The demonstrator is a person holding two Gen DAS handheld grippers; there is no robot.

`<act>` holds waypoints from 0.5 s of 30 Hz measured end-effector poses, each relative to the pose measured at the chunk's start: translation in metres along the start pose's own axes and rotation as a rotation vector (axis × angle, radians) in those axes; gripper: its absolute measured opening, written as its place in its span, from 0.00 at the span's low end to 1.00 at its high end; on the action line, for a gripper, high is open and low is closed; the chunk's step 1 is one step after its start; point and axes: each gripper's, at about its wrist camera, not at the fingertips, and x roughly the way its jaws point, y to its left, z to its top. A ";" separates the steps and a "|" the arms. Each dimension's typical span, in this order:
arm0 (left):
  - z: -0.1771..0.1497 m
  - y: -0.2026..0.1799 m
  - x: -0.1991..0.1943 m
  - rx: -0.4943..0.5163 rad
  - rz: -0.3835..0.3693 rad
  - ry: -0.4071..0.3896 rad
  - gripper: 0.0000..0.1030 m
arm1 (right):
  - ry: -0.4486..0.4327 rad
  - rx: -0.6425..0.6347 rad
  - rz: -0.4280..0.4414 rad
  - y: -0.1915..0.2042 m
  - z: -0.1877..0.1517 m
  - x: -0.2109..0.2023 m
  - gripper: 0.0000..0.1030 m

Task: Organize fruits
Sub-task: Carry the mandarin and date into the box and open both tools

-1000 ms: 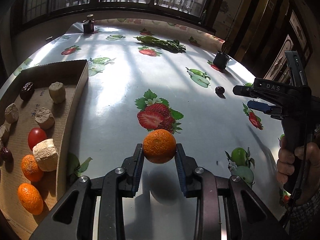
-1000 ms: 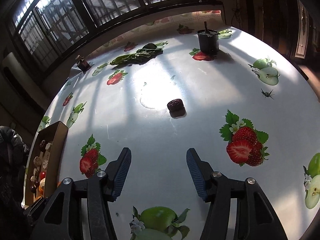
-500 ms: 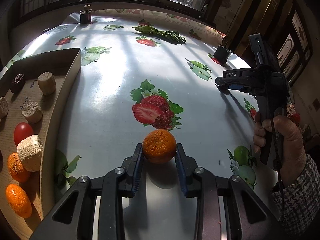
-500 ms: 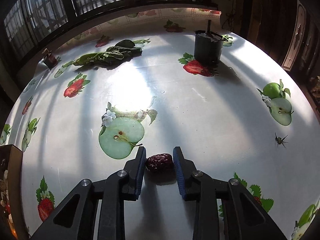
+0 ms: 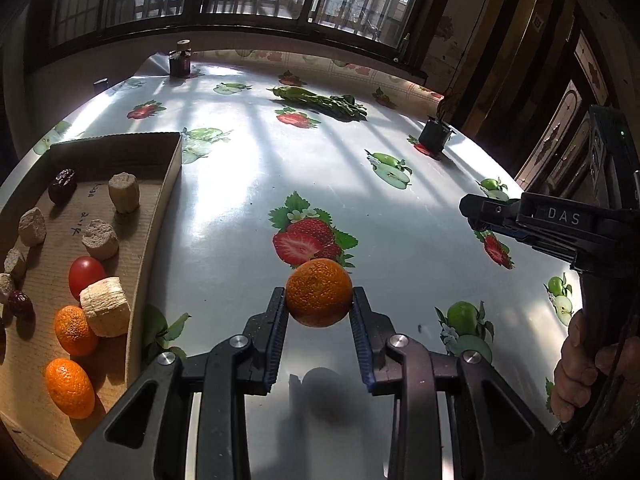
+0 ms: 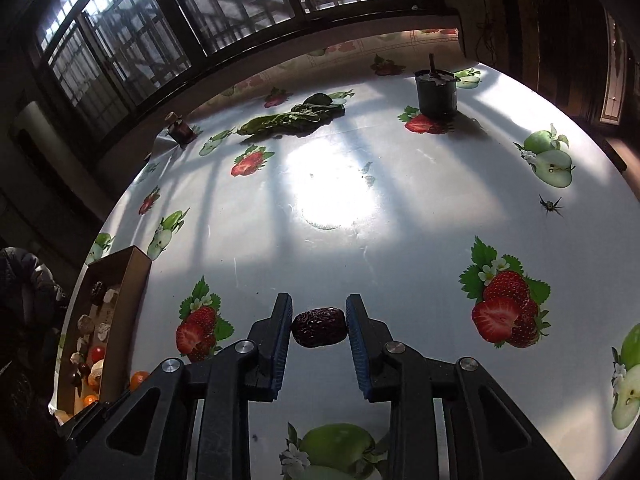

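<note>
Glossy fruit-print tablecloth [image 5: 248, 208] under round dimpled orange [image 5: 319, 298], wrinkled date [image 6: 319, 327].

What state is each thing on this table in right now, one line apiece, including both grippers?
Left gripper: shut on the round orange tangerine, lifted off the table.
Right gripper: shut on the wrinkled dark red date.
Brown cardboard tray: open-topped, part filled with fruit and beige chunks.
Small red tomato: resting in the tray.
Bunch of green leaves: lying loose on the table.
</note>
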 end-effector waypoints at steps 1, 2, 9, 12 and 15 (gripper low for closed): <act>0.001 0.001 -0.006 0.003 0.000 -0.010 0.29 | -0.009 -0.017 0.012 0.009 -0.004 -0.006 0.29; 0.001 0.004 -0.013 0.004 0.003 -0.020 0.29 | -0.016 -0.034 0.026 0.019 -0.008 -0.011 0.29; -0.002 0.051 -0.058 -0.068 0.071 -0.070 0.29 | -0.052 -0.163 0.122 0.091 -0.037 -0.033 0.29; -0.006 0.081 -0.071 -0.116 0.122 -0.074 0.29 | -0.049 -0.220 0.162 0.123 -0.050 -0.032 0.29; -0.009 0.108 -0.079 -0.150 0.181 -0.069 0.29 | -0.015 -0.264 0.221 0.153 -0.060 -0.022 0.29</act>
